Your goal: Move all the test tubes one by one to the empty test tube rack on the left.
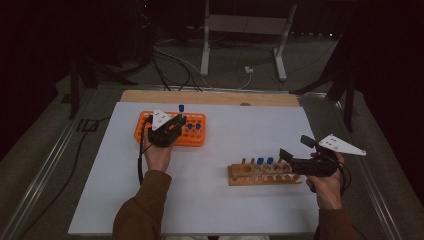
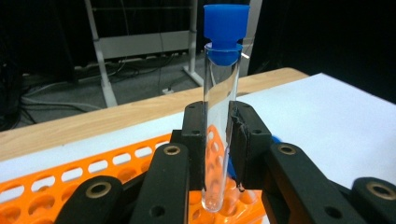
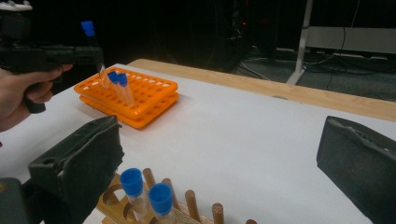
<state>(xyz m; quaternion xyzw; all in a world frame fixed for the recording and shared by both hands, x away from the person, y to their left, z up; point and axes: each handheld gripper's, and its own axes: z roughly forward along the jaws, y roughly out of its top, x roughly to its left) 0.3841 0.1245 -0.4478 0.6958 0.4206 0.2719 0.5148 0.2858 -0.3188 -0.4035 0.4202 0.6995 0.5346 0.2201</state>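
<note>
My left gripper (image 2: 217, 140) is shut on a clear test tube with a blue cap (image 2: 220, 116), held upright with its bottom just above the orange rack (image 2: 70, 172). From above, the same gripper (image 1: 176, 121) hovers over the orange rack (image 1: 200, 137), the tube's blue cap (image 1: 181, 107) sticking up. Two more blue-capped tubes (image 1: 193, 127) stand in that rack. My right gripper (image 1: 292, 150) stands open just right of the wooden rack (image 1: 264, 175), which holds two blue-capped tubes (image 3: 147, 193). Across the table, the right gripper view catches the left gripper (image 3: 95, 53) with its tube.
The white board (image 1: 225, 200) lies on a wooden table whose far edge (image 1: 210, 97) shows. Beyond stand a metal frame (image 1: 244, 30) and cables on the floor. Wooden pegs (image 3: 191, 200) rise along the wooden rack.
</note>
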